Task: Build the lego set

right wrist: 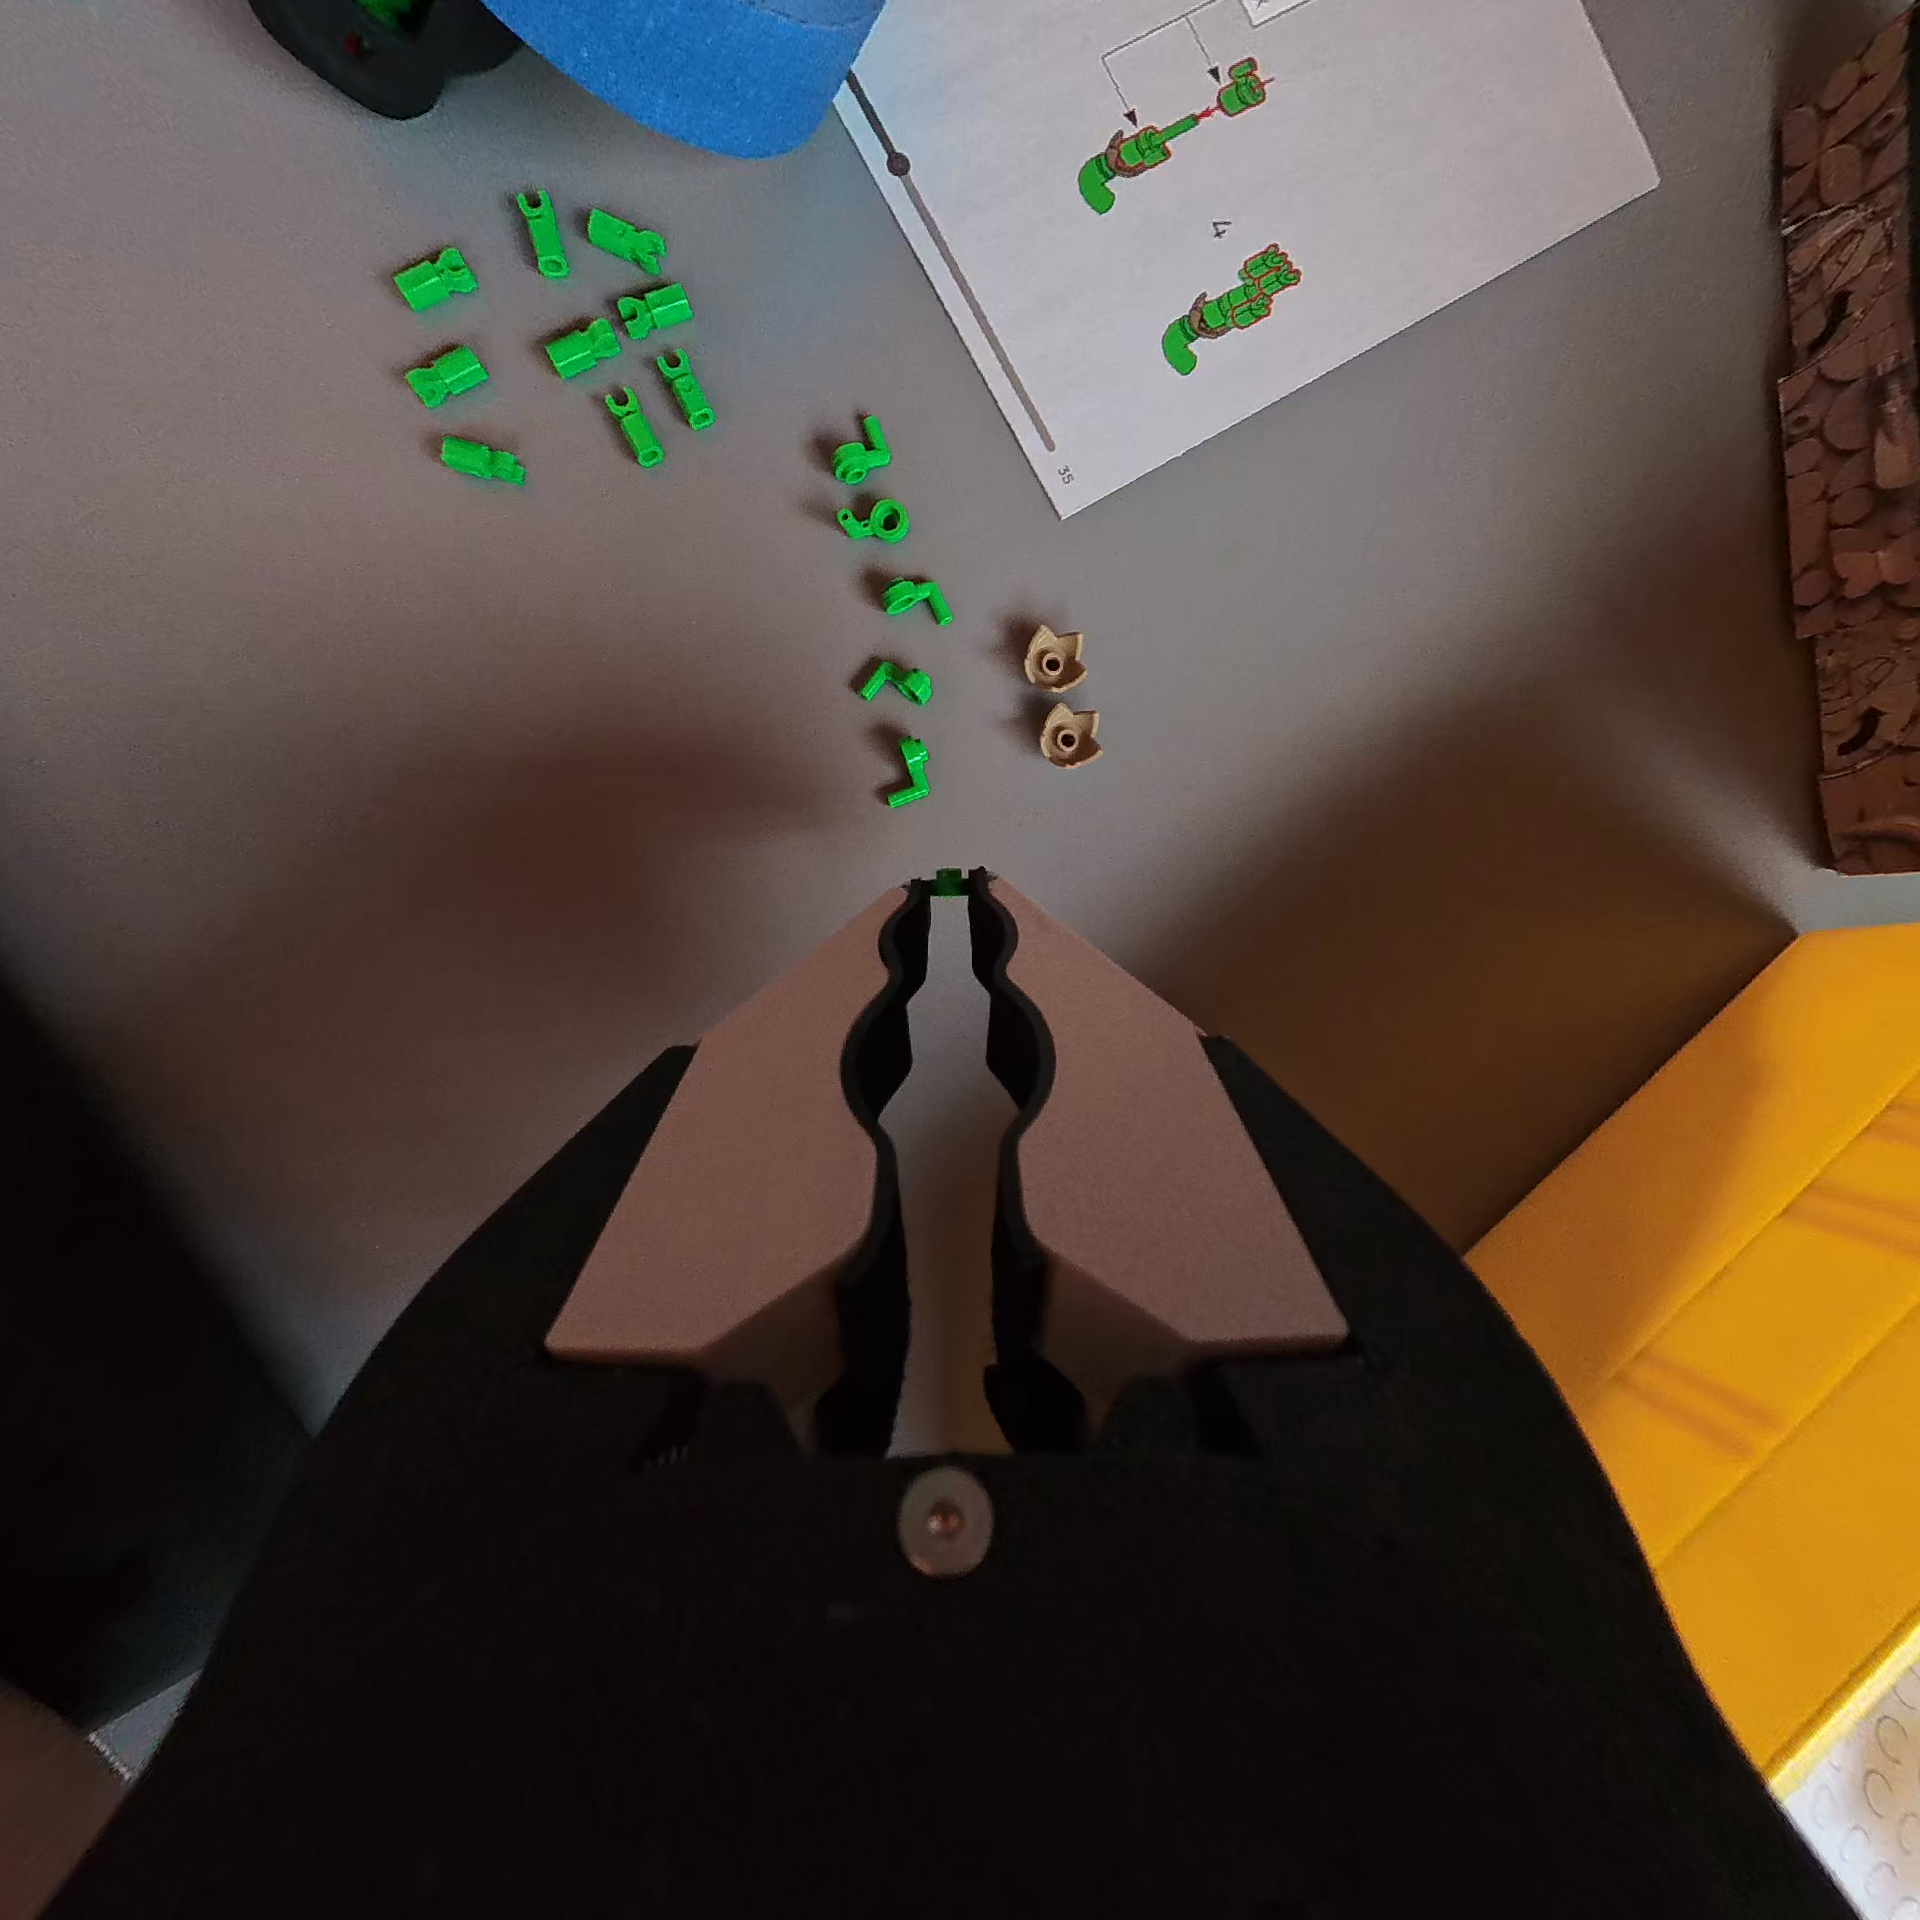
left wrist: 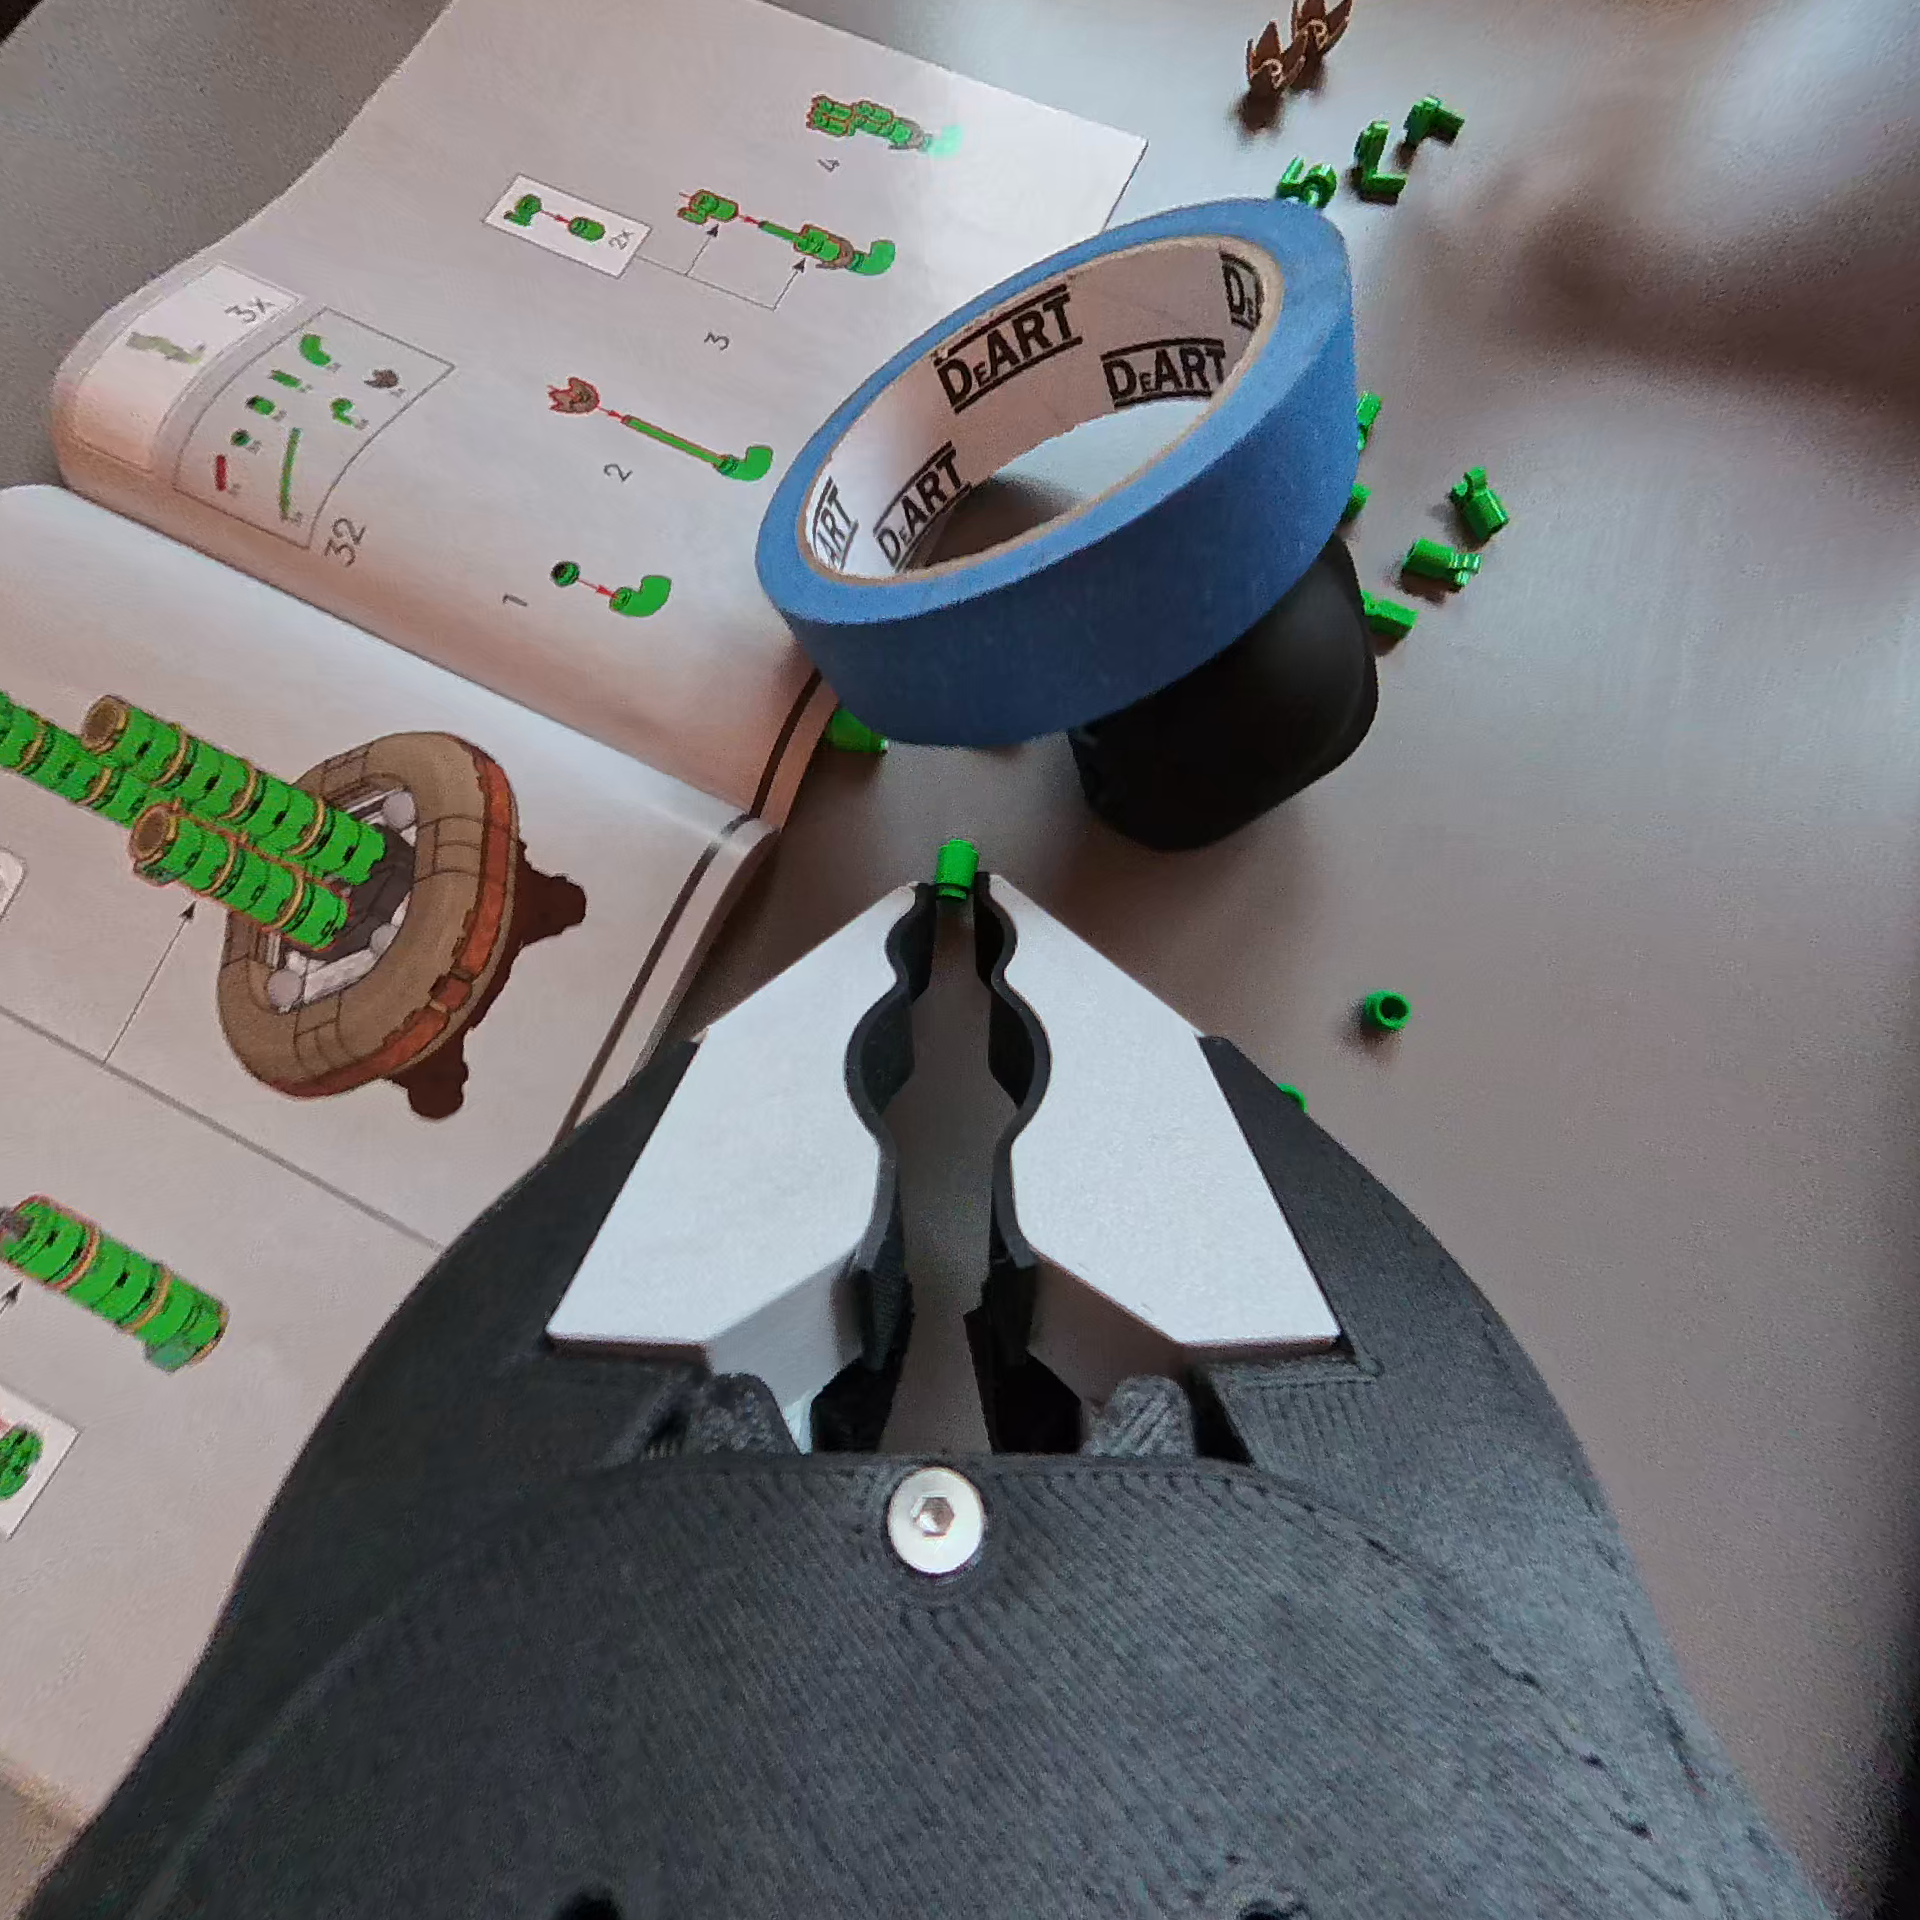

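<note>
The left tool (left wrist: 954, 891) pinches a small green peg (left wrist: 956, 869) at its very tips, with the fingers almost together. The peg sticks up past the tips. Just beyond it lies the open booklet (left wrist: 436, 436) on the grey bench (left wrist: 1662, 935). A roll of blue tape (left wrist: 1060, 488) leans on a black round thing (left wrist: 1247, 727) right beside the booklet. One more green round piece (left wrist: 1385, 1011) sits alone on the bench to the right of the tool. A few other green bits (left wrist: 1439, 566) lie past the tape, and brown leafy pieces (left wrist: 1294, 47) sit at the far edge.

The right tool (right wrist: 948, 885) also pinches a tiny green piece (right wrist: 947, 883) at its tips, fingers nearly shut. Only a little of this piece shows. Ahead of it, five green bent pieces (right wrist: 907, 681) lie in a row on the bench. Two tan pieces (right wrist: 1062, 698) sit just to the right of that row. Farther off to the left is a bunch of green clip pieces (right wrist: 561, 332). A booklet page (right wrist: 1299, 239) lies at the far right, a yellow box (right wrist: 1714, 1299) is close on the right, and a brown patterned sheet (right wrist: 1855, 416) runs along the right edge.
</note>
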`<state>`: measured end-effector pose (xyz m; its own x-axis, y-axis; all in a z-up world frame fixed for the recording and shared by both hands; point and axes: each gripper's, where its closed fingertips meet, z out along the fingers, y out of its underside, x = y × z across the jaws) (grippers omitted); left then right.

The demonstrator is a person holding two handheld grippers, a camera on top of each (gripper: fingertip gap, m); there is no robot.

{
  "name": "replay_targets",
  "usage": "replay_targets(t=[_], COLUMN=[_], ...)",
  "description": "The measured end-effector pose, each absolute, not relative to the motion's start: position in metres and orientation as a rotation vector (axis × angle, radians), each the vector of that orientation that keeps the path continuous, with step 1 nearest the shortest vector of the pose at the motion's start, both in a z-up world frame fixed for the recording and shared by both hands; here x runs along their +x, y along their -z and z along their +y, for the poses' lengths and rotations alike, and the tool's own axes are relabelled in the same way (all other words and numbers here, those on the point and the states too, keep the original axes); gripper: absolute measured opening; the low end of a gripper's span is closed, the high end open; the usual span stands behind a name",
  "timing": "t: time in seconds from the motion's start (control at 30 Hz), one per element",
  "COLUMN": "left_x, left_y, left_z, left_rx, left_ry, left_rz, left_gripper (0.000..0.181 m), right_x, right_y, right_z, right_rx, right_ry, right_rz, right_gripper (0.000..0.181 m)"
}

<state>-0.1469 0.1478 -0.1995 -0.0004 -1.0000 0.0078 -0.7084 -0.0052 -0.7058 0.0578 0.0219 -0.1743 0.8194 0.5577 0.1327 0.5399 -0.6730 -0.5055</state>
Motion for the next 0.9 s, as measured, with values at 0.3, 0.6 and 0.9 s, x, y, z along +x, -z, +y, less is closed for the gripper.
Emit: replay_targets(t=[0.3,0.6,0.9], left_x=[-0.177,-0.180,-0.178], left_y=[0.153,0.104,0.107], left_z=[0.142,0.102,0.068], left_rx=[-1.779,-1.643,-1.692], left_ry=[0.807,0.909,1.086], left_rz=[1.733,1.686,1.640], left_gripper=[0.005,0.005,0.005], right_x=[0.059,0.063,0.018], right_y=[0.176,0.157,0.135], right_z=[0.024,0.043,0.032], right_rx=[-2.461,-2.476,-2.298], right_ry=[-0.058,-0.082,-0.043], right_rz=[-0.803,-0.758,-0.942], right_gripper=[0.006,0.006,0.006])
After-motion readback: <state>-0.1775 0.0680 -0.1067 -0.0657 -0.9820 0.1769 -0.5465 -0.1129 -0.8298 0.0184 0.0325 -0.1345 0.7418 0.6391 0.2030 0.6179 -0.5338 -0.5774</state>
